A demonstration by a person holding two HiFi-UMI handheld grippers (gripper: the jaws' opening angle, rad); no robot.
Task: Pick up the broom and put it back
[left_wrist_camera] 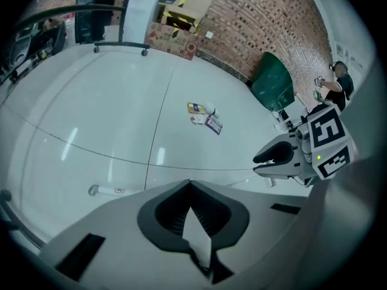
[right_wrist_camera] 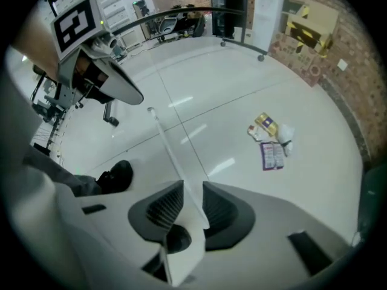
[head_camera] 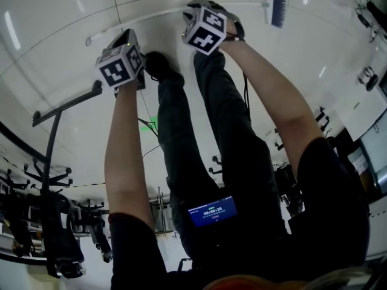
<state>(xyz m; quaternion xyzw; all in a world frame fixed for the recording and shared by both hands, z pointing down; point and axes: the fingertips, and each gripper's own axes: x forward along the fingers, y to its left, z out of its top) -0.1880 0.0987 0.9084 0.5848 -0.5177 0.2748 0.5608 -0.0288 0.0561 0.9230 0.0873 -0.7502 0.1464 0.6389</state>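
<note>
1. The right hand-held gripper (right_wrist_camera: 190,192) pinches the broom (right_wrist_camera: 162,136) by its white handle, one pad on either side.
2. The left hand-held gripper (left_wrist_camera: 189,189) is pressed together. The handle end (left_wrist_camera: 103,190) shows at its 9 o'clock.
3. In the head view, the brush head (head_camera: 277,3) is at 2 o'clock from the right one, against the pale floor (head_camera: 338,53).

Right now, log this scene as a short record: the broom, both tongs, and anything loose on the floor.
broom handle: white, running between the right tongs
brush head: blue bristles, at the handle's far end
right tongs: shut on broom handle, pointing down
left tongs: shut, nothing seen between them
packets: lying on the white floor, apart from the broom
</note>
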